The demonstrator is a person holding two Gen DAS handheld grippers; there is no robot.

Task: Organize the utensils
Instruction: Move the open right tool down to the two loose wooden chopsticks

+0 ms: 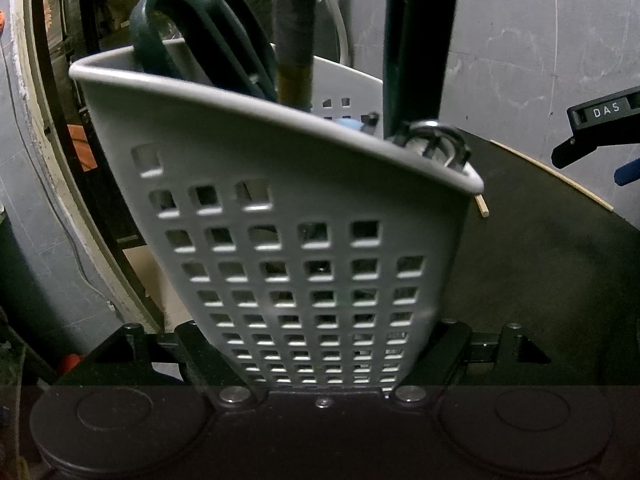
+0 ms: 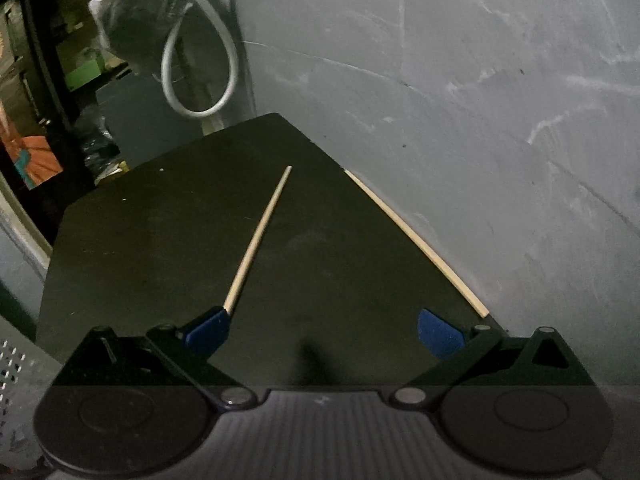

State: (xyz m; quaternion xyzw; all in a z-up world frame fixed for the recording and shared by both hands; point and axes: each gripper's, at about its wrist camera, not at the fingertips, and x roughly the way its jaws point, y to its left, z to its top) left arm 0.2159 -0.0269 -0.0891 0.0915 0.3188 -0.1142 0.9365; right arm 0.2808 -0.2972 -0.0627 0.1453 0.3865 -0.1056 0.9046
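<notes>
The left gripper [image 1: 320, 356] clamps a grey perforated plastic utensil basket [image 1: 280, 240] – only its view shows the green-handled scissors [image 1: 208, 32] inside. The right gripper [image 2: 324, 330] stands wide, empty, over a thin wooden chopstick [image 2: 260, 240] on the black tabletop [image 2: 160, 240].

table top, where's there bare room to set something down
Most of the dark table top is bare: the wide patch left of the loose chopstick, and the strip between it and the pale stick along the wall-side edge. It is crowded at the white caddy, packed with scissors and handles.
</notes>
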